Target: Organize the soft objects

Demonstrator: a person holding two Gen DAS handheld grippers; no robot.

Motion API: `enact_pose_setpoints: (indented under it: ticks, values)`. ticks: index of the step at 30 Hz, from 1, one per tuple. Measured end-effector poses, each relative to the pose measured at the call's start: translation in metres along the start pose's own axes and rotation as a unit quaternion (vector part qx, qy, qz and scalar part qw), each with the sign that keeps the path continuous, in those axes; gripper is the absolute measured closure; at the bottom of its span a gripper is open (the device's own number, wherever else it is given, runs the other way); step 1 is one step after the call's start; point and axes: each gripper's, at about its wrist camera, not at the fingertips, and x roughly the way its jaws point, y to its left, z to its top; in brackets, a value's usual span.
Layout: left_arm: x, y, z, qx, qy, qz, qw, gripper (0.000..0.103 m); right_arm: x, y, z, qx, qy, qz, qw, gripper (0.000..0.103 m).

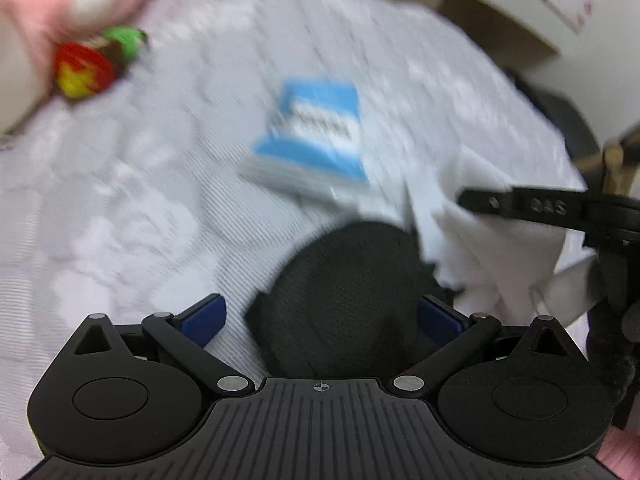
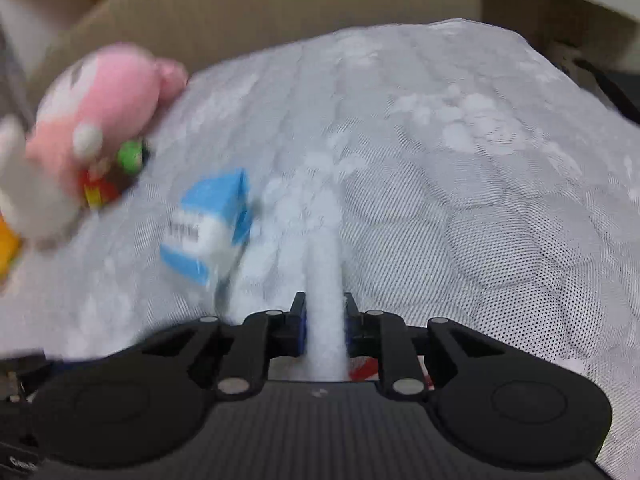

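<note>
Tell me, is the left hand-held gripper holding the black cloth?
No, the left hand-held gripper stands open, its pads apart either side of the black cloth.

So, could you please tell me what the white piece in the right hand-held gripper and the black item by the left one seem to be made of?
The white piece pinched in the right hand-held gripper looks like soft felt or fleece: matte, fuzzy edges, draping in folds. The black item looks like knitted or mesh fabric, matte with a fine dotted weave; blur leaves the exact textile open.

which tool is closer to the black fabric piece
Left. The left tool hangs open right over the black fabric piece; the right tool is off beside it, clamping white cloth.
</note>
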Motion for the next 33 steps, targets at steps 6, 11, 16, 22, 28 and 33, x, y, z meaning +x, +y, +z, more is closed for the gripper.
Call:
enact_pose_setpoints:
  ticks: [6, 11, 16, 22, 28, 33]
  values:
    - [0.001, -0.01, 0.04, 0.012, -0.048, 0.04, 0.998, 0.0, -0.008, -0.043, 0.017, 0.14, 0.009, 0.131, 0.981, 0.087]
    - [0.055, -0.037, 0.09, 0.063, -0.031, 0.128, 0.9893, 0.0, -0.01, -0.054, 0.022, 0.15, -0.003, 0.128, 0.98, 0.085]
    - [0.101, -0.044, 0.104, 0.059, 0.014, 0.148, 0.9872, 0.003, -0.006, -0.066, 0.017, 0.183, 0.014, 0.154, 0.971, 0.085]
    - [0.076, -0.033, 0.076, 0.092, 0.052, 0.109, 0.9885, 0.037, 0.003, -0.079, 0.016, 0.232, 0.038, 0.187, 0.954, 0.085]
    - [0.021, -0.02, 0.027, 0.073, 0.074, 0.097, 0.9899, 0.024, 0.001, -0.056, 0.017, 0.182, 0.037, 0.19, 0.964, 0.085]
    - [-0.016, -0.004, 0.004, 0.054, 0.026, 0.116, 0.9914, 0.008, 0.005, -0.041, 0.009, 0.144, 0.054, 0.157, 0.976, 0.085]
